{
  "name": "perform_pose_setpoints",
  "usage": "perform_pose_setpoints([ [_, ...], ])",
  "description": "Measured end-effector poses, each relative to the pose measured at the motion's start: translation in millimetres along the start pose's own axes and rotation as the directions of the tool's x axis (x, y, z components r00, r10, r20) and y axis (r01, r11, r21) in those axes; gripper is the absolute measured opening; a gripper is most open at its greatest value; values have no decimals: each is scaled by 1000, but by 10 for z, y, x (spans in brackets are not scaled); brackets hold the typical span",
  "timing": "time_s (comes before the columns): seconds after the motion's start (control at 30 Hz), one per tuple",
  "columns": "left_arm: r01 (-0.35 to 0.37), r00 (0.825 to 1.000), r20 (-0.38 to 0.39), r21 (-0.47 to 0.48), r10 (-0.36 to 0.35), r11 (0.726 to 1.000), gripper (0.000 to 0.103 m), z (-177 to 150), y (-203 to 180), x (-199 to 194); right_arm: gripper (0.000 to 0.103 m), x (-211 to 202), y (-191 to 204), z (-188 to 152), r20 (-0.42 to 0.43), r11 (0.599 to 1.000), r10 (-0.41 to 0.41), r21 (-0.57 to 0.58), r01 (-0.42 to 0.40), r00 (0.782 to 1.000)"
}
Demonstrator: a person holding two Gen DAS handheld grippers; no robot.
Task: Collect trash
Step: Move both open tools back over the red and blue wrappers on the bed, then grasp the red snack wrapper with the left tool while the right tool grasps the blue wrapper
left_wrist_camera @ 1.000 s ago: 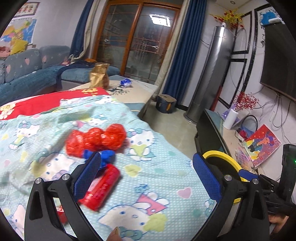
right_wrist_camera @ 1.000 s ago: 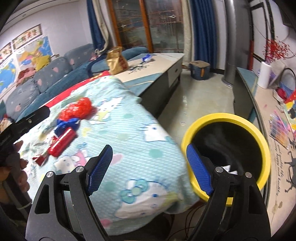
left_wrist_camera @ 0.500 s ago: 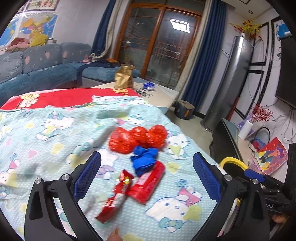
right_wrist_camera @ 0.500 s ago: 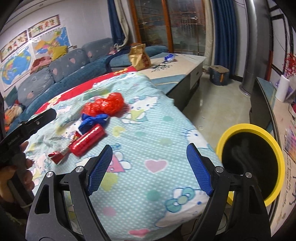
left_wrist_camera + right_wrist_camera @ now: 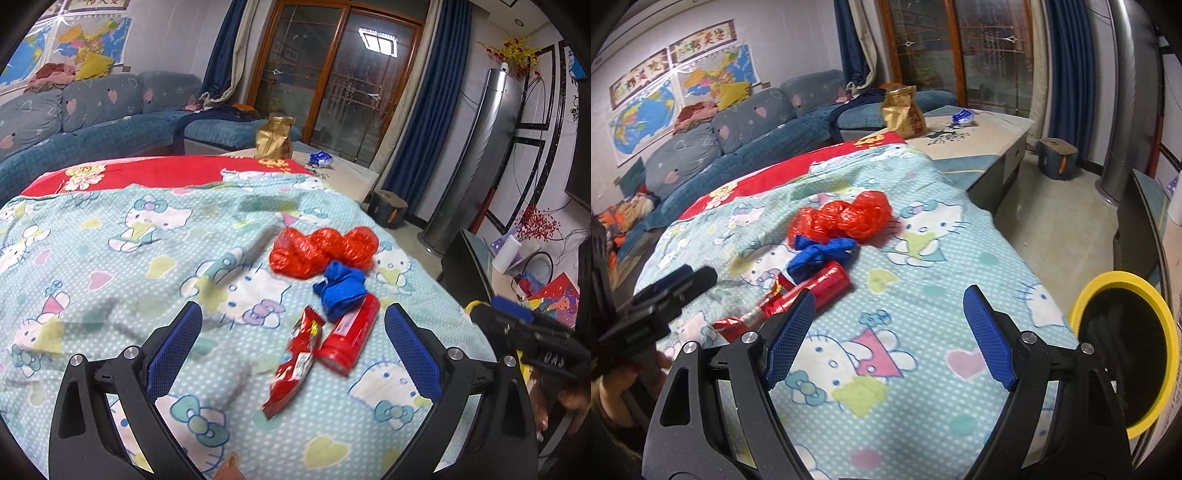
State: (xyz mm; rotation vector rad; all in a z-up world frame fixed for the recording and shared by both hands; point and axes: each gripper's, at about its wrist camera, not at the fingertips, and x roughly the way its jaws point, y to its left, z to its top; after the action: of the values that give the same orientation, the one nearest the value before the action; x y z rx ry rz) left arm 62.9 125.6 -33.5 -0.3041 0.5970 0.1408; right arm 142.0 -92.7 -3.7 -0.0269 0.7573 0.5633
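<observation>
— Pale blue cartoon-cat blanket [image 5: 155, 266] covers the table; what lies on it?

— A crumpled red bag [image 5: 321, 249], a blue rag [image 5: 341, 290] touching it, then a red tube [image 5: 349, 338] and a red wrapper [image 5: 295, 363] side by side.

— And the bin [image 5: 1167, 332]?

— Yellow-rimmed, off the blanket's right edge.

— The grippers?

— Left gripper [image 5: 291, 349] and right gripper [image 5: 888, 332] both gape wide, holding nothing, above the blanket.
</observation>
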Motion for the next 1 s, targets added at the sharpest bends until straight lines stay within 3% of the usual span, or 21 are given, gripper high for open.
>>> perform_pose_setpoints([
  [0.2, 20, 998, -59, 4, -20, 1000, 95, -122, 81, 26, 74, 239, 186, 136, -37, 998, 54, -34, -55, 998],
  [0.43, 56, 988, -146, -10, -57, 998, 68, -277, 117, 139, 66, 516, 507, 209, -82, 987, 85, -128, -95, 993],
  [0.7, 64, 978, -198, -16, -66, 998, 52, -389, 131, 257, 55, 888, 766, 296, -133, 971, 61, -220, -89, 989],
  [0.83, 68, 975, -212, -19, -70, 998, 48, -422, 134, 298, 42, 1050, 817, 291, -163, 965, 41, -250, -82, 986],
  [1.0, 69, 970, -233, -25, -73, 997, 37, -461, 150, 355, 15, 1142, 813, 241, -191, 964, 49, -249, -96, 980],
])
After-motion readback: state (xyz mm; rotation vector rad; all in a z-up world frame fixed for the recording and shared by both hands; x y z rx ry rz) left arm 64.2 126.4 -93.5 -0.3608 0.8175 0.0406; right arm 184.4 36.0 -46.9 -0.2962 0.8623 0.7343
